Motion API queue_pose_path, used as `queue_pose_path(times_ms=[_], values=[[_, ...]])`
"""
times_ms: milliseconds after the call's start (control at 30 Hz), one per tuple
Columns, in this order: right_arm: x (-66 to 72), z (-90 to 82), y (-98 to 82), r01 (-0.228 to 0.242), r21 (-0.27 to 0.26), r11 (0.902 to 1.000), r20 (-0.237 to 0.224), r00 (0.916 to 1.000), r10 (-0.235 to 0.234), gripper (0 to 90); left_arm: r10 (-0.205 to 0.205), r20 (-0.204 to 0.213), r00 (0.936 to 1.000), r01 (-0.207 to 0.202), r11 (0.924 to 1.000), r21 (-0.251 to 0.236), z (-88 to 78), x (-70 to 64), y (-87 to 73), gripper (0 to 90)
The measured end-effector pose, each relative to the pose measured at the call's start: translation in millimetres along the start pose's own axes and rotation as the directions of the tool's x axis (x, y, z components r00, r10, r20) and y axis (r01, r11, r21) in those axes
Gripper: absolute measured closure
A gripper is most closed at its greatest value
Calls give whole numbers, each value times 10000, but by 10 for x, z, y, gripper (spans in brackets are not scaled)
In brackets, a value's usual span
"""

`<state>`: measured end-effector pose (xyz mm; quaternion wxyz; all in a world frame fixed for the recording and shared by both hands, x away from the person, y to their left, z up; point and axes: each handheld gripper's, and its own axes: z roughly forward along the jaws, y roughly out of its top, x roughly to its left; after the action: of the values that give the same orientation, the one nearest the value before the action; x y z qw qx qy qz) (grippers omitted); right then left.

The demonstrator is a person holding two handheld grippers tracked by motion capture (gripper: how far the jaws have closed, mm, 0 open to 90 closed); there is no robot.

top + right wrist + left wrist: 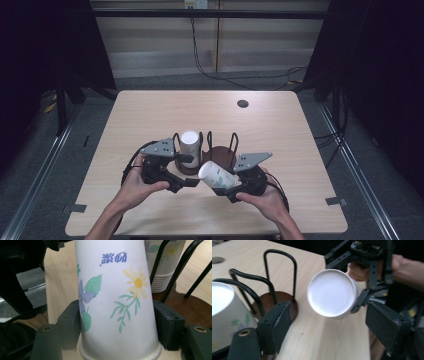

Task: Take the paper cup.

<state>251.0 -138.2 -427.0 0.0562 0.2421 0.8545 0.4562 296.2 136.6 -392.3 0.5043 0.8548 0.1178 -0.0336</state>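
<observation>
The paper cup, white with printed flowers, is clamped near its rim between the pads of the right gripper and held tilted above the table, its closed bottom aimed toward the left gripper. It hangs just in front of the wire cup rack, whose wooden base sits mid-table. A stack of matching cups stands upside down in the rack's left bay, while the right bay looks free. The left gripper's jaws stand wide with nothing between them, facing the cup's bottom in the left gripper view.

The step seems to be passing or seating this single cup. To do it well, the right hand should keep its squeeze light, since thin paper walls buckle easily. The left jaws should close across the cup's body, not its bottom edge, before the right lets go. Either hand should steer clear of the wire hoops.
</observation>
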Motion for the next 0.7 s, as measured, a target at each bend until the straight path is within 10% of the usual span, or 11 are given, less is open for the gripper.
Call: queue_pose_path(times_ms=[700], values=[[-25,-13,22,72,1355,9907,-309,9995,-31,310,319,272,9991,-353,9899,1371,144,14,-45,215]])
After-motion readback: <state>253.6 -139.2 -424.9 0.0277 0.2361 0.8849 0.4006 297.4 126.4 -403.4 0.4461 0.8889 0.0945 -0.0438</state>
